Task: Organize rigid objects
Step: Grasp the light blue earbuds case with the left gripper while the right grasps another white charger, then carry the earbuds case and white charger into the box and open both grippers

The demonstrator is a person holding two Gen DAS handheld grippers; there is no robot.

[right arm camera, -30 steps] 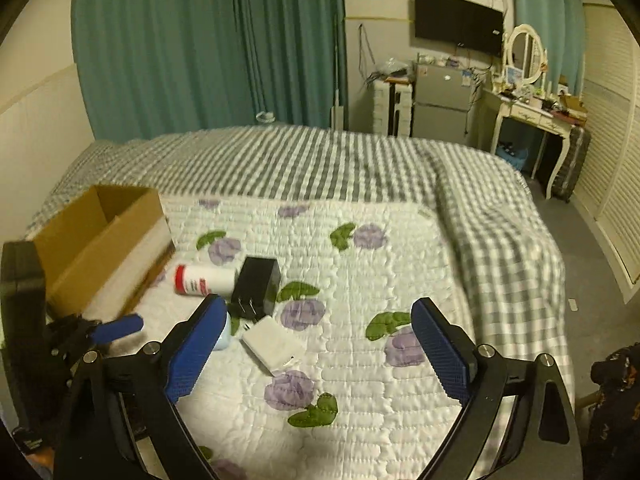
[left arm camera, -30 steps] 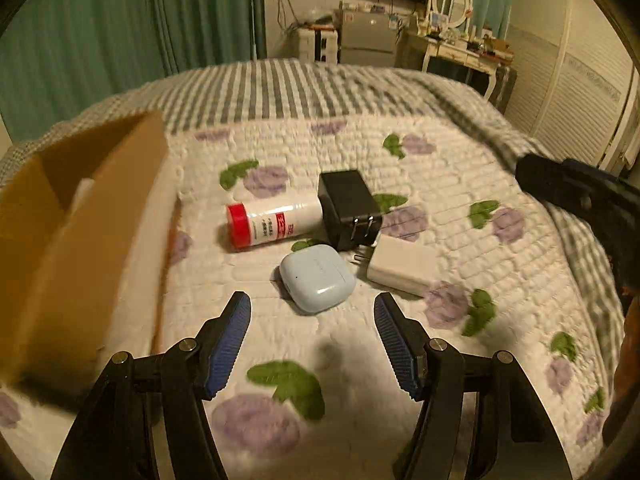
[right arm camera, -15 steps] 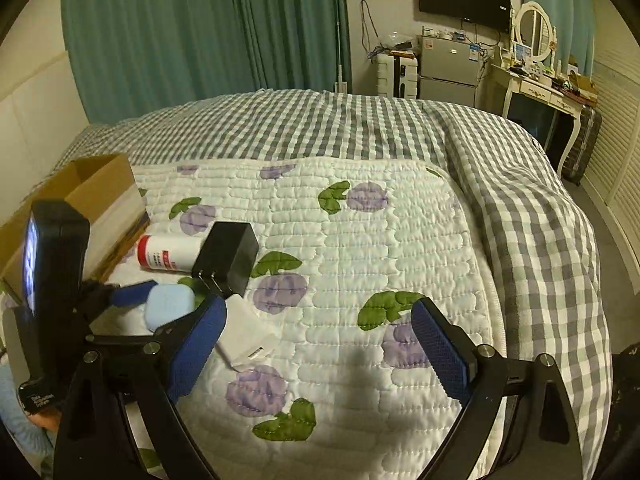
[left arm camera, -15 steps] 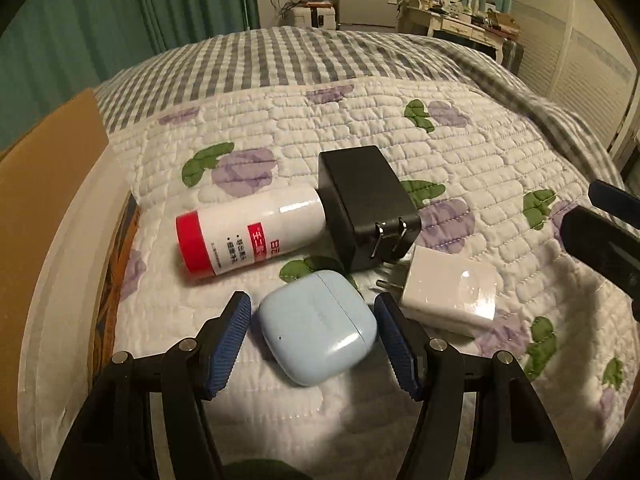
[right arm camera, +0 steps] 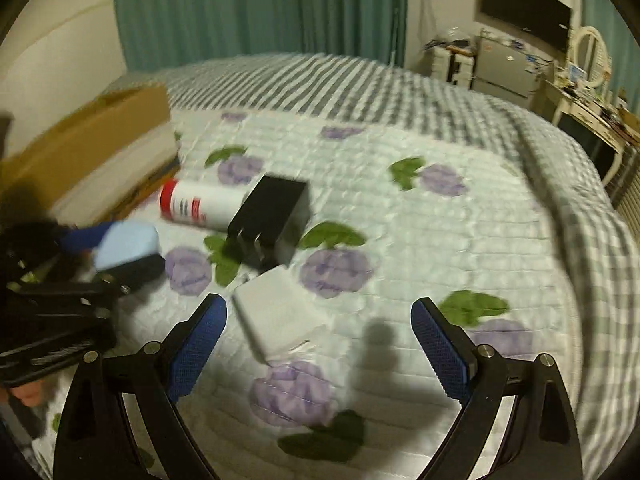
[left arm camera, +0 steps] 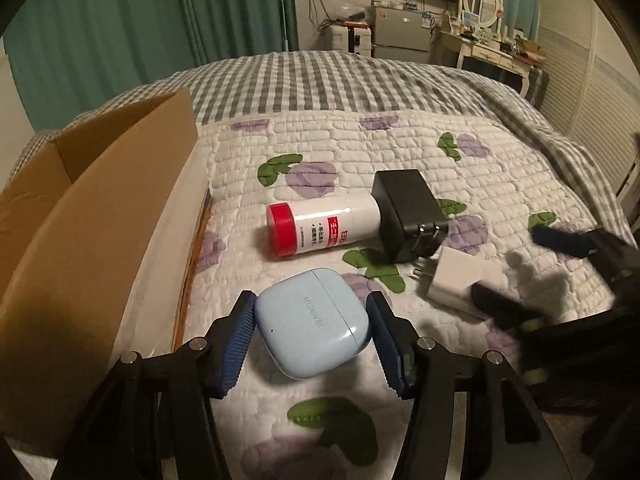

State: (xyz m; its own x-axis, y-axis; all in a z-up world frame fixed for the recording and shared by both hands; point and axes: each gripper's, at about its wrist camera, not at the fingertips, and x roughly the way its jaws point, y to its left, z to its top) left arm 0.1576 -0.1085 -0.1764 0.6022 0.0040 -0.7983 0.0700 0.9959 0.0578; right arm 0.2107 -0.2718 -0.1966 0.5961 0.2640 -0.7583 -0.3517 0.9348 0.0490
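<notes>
On a quilted bed, the left gripper (left arm camera: pixel 311 322) has just been closing, pads against a pale blue earbud case (left arm camera: pixel 311 322). The right gripper (right arm camera: pixel 319 344) gapes, released, near a white charger (right arm camera: pixel 280 316).

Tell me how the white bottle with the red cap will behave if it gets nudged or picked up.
The white bottle lies on its side, so a nudge could roll it, though the soft quilt and the black charger at its base should check that. Its smooth round body may slip in the fingers.
</notes>
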